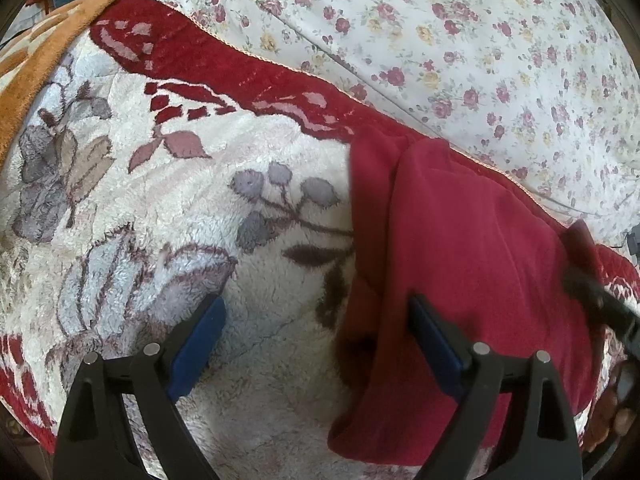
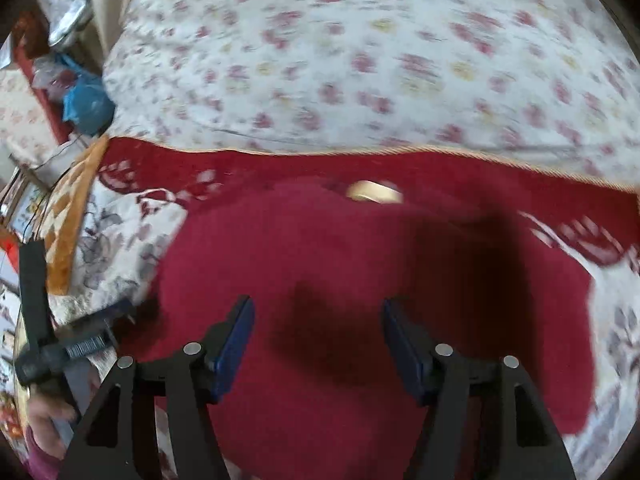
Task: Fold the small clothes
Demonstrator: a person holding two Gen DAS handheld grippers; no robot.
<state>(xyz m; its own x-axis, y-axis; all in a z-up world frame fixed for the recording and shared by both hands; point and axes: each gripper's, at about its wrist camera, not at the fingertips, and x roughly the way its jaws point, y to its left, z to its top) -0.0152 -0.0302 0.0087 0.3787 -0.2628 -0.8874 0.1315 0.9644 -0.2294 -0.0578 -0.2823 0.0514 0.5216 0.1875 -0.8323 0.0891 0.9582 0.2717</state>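
A fleece blanket (image 1: 280, 360) with leaf pattern covers the bed, a floral sheet (image 1: 480, 40) at 12 o'clock. The red garment (image 1: 480, 260) lies under the open left hand-held gripper (image 1: 316, 344), toward 3 o'clock; the right hand-held gripper (image 2: 318, 340) is open above it.

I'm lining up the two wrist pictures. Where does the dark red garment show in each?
Left wrist: the dark red garment fills the lower right, running under the right-hand finger of the left tongs.
Right wrist: it fills the centre and bottom, blurred, beneath the right tongs.
Shared landmark: the blanket's red border against the floral sheet.
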